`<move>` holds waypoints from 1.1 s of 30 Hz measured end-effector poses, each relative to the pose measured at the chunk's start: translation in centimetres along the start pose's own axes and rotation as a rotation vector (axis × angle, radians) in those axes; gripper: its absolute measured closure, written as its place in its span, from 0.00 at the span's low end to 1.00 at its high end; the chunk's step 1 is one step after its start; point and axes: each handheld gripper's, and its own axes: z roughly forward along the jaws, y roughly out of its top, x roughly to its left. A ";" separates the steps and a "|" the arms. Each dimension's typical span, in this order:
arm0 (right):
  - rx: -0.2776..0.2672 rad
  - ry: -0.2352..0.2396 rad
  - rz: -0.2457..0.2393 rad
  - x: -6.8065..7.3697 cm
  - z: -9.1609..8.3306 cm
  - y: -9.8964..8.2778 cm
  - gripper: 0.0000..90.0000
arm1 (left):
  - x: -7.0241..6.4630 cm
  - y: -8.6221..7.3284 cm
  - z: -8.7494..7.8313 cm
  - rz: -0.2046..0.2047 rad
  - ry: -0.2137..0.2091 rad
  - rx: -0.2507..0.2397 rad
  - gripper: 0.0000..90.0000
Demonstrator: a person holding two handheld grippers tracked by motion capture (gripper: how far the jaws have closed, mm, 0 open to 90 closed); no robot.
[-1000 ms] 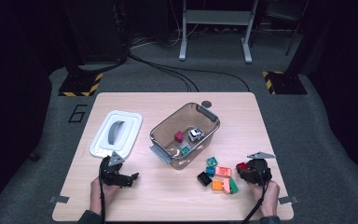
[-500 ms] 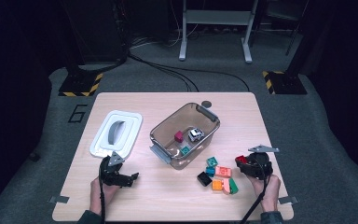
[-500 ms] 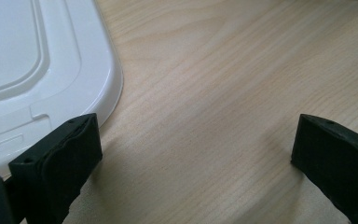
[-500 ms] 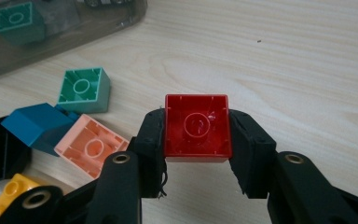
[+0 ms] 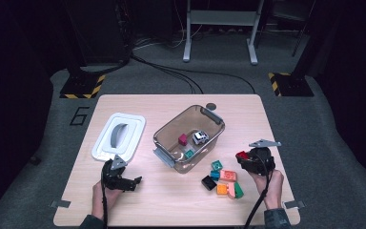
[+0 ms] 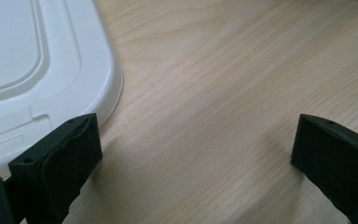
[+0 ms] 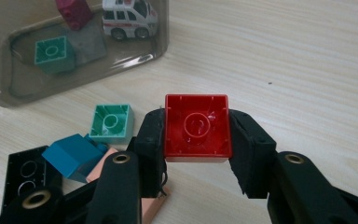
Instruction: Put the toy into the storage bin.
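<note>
My right gripper (image 7: 196,140) is shut on a red brick (image 7: 196,127), hollow underside toward the camera, lifted above the table; in the high view the red brick (image 5: 241,155) sits at the right gripper (image 5: 246,159) right of the brick pile. A clear bin (image 5: 189,137) at the table's middle holds a magenta brick (image 5: 183,139), a white toy car (image 5: 199,137) and a green brick (image 5: 189,153). My left gripper (image 5: 132,182) rests open near the front left, its jaws spread over bare wood (image 6: 200,140) beside the white lid (image 6: 37,70).
Loose bricks lie between the bin and my right hand: teal (image 5: 217,165), black (image 5: 208,182), pink (image 5: 228,175), orange (image 5: 222,189), green (image 5: 238,190). The white lid (image 5: 119,136) lies left of the bin. A small dark disc (image 5: 211,106) sits behind the bin.
My right gripper has risen off the table with the red brick in its jaws and shifted slightly. The left gripper has stayed put.
</note>
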 end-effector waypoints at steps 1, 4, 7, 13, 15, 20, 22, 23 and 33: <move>0.006 0.002 0.004 0.1 -0.1 0.2 0.65 | 0.0 0.0 0.0 0.000 0.000 0.000 0.02; 0.000 0.007 0.001 0.3 -0.1 0.7 0.65 | 0.0 0.0 0.0 -0.001 -0.001 0.000 0.02; 0.000 0.015 0.001 0.5 -0.2 1.2 0.65 | 0.0 0.0 0.0 0.001 -0.001 -0.001 0.02; -0.013 0.026 -0.015 0.6 -0.3 1.9 0.65 | 0.0 0.0 0.0 0.000 -0.001 0.000 0.02; -0.013 0.027 -0.014 0.7 -0.4 2.0 0.65 | 0.0 0.0 0.0 0.000 -0.001 0.000 0.02; -0.022 0.046 -0.016 0.8 -0.6 2.5 0.65 | 0.0 0.0 0.0 0.002 0.002 -0.002 0.02; -0.023 0.047 -0.030 0.8 -0.7 2.7 0.65 | 0.0 0.0 0.0 0.003 0.002 -0.002 0.02; -0.019 0.045 -0.035 1.0 -0.8 3.0 0.65 | 0.0 0.0 0.0 0.004 0.007 -0.006 0.02; -0.034 0.048 -0.053 1.4 -1.4 4.9 0.65 | 0.0 0.0 0.0 0.003 0.003 -0.001 0.02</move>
